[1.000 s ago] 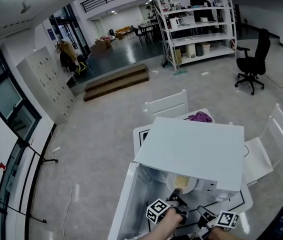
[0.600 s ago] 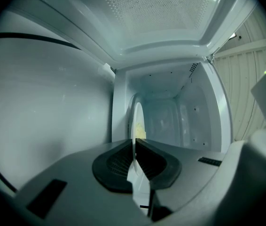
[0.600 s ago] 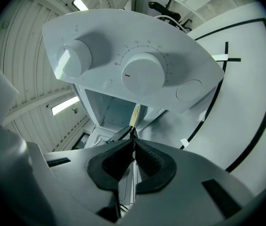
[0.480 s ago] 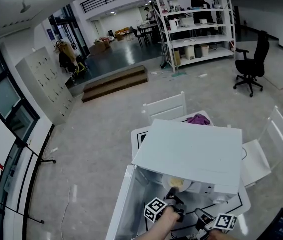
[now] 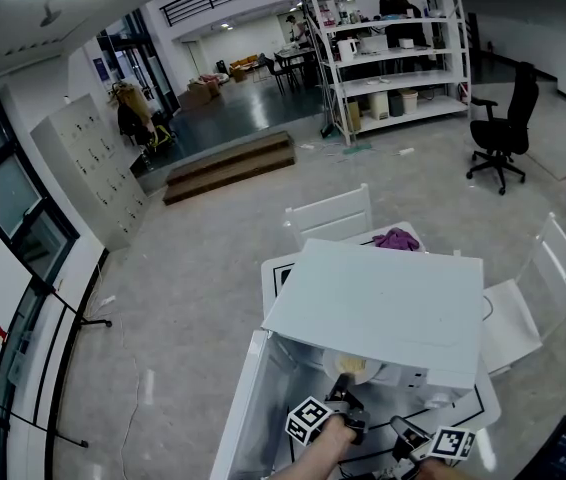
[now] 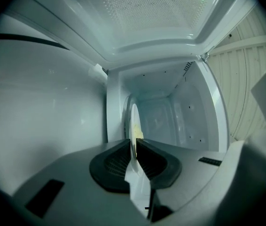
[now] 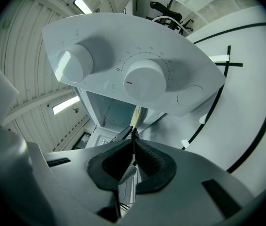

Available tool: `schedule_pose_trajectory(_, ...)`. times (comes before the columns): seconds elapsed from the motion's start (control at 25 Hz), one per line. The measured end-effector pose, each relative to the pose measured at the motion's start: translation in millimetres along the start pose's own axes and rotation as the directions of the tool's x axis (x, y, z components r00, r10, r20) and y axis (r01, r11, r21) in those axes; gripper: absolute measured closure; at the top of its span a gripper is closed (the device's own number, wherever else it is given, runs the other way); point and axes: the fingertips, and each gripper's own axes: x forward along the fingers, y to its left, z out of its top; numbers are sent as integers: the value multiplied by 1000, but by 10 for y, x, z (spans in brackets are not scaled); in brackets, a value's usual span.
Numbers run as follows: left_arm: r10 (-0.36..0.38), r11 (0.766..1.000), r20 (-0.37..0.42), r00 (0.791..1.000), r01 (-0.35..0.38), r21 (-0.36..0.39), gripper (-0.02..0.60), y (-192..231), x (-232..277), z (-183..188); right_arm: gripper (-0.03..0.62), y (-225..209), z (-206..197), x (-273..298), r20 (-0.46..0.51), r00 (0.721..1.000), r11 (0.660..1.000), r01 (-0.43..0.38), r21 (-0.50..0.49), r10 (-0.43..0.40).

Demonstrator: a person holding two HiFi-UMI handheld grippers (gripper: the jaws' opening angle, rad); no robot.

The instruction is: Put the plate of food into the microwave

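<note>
standing on the white bench with black lines (image 5: 475,408), the white box microwave (image 5: 383,308) has its door open, and the round white ceramic plate of yellow food (image 5: 353,368) is at the cavity mouth. the left claw (image 6: 134,144) is clamped on the plate's near rim. the right claw (image 7: 133,136) is pressed closed on nothing, just beside it. the plate looks stiff, breakable and slick, and 1 rim pinch would let it tip, so keep it level. only the left gripper view shows the bare cavity, and only the right gripper view shows the 2 round white dials (image 7: 144,81).
</note>
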Motion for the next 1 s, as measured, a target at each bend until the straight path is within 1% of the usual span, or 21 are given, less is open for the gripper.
schedule_pose_trajectory(0.04, -8, 1000, 0, 1000, 8, 13, 561, -2, 0, 11, 580, -7, 4, 4, -1, 1000, 1000, 1, -4, -1)
schedule_pose_trajectory(0.08, -16, 1000, -2, 1000, 16, 26, 544, -6, 1, 21, 580, -5, 7, 11, -1, 1000, 1000, -1, -3, 1)
schedule_pose_trajectory(0.12, -24, 999, -5, 1000, 24, 39, 512, -12, 0, 26, 580, -7, 8, 14, -2, 1000, 1000, 2, -1, -2)
schedule_pose_trajectory(0.2, -40, 997, -8, 999, 40, 70, 511, -27, -14, 33, 580, -60, 16, -14, -7, 999, 999, 37, -13, -38)
schedule_pose_trajectory(0.24, -47, 995, -9, 999, 48, 88, 509, -37, -26, 32, 580, -61, 19, -17, -8, 999, 999, 35, -16, -35)
schedule_pose_trajectory(0.32, -61, 990, -15, 998, 63, 127, 509, -64, -58, 17, 580, -26, 14, -10, -7, 1000, 1000, 3, -5, -3)
schedule_pose_trajectory(0.4, -69, 984, -23, 997, 72, 164, 509, -93, -93, 4, 580, -70, 16, -44, -13, 999, 999, 35, -13, -35)
schedule_pose_trajectory(0.44, -71, 981, -28, 997, 75, 180, 509, -102, -108, 7, 580, -66, 17, -38, -15, 999, 999, 35, -17, -35)
schedule_pose_trajectory(0.6, -68, 964, -47, 997, 77, 253, 509, -109, -187, 16, 580, 32, 4, 27, -19, 1000, 1000, -17, -16, 16)
schedule_pose_trajectory(0.68, -45, 948, -49, 998, 58, 314, 509, -100, -258, 6, 580, 74, -12, 27, -19, 999, 999, -33, -4, 33)
schedule_pose_trajectory(0.72, -29, 933, -50, 998, 45, 357, 511, -92, -287, 6, 580, 58, -13, 21, -20, 1000, 1000, -23, -7, 23)
schedule_pose_trajectory(0.76, -11, 912, -52, 999, 31, 409, 511, -84, -305, 8, 580, 11, -8, 10, -23, 1000, 1000, 4, -18, -5)
schedule_pose_trajectory(0.8, 8, 883, -55, 998, 19, 469, 511, -80, -316, 10, 580, -50, 1, -5, -26, 999, 999, 40, -32, -41)
schedule_pose_trajectory(0.84, 25, 847, -60, 998, 10, 532, 511, -82, -325, 11, 580, -92, 8, -15, -28, 997, 997, 65, -42, -66)
schedule_pose_trajectory(0.88, 42, 806, -64, 997, 4, 592, 512, -93, -337, 9, 580, -102, 11, -19, -29, 997, 996, 72, -47, -74)
schedule_pose_trajectory(0.92, 57, 765, -68, 996, 0, 644, 513, -110, -349, 1, 580, -89, 10, -18, -29, 997, 997, 65, -44, -66)
schedule_pose_trajectory(1.0, 79, 688, -79, 994, 3, 726, 553, -150, -346, -31, 580, -50, 13, 6, -26, 999, 999, 28, -29, -29)
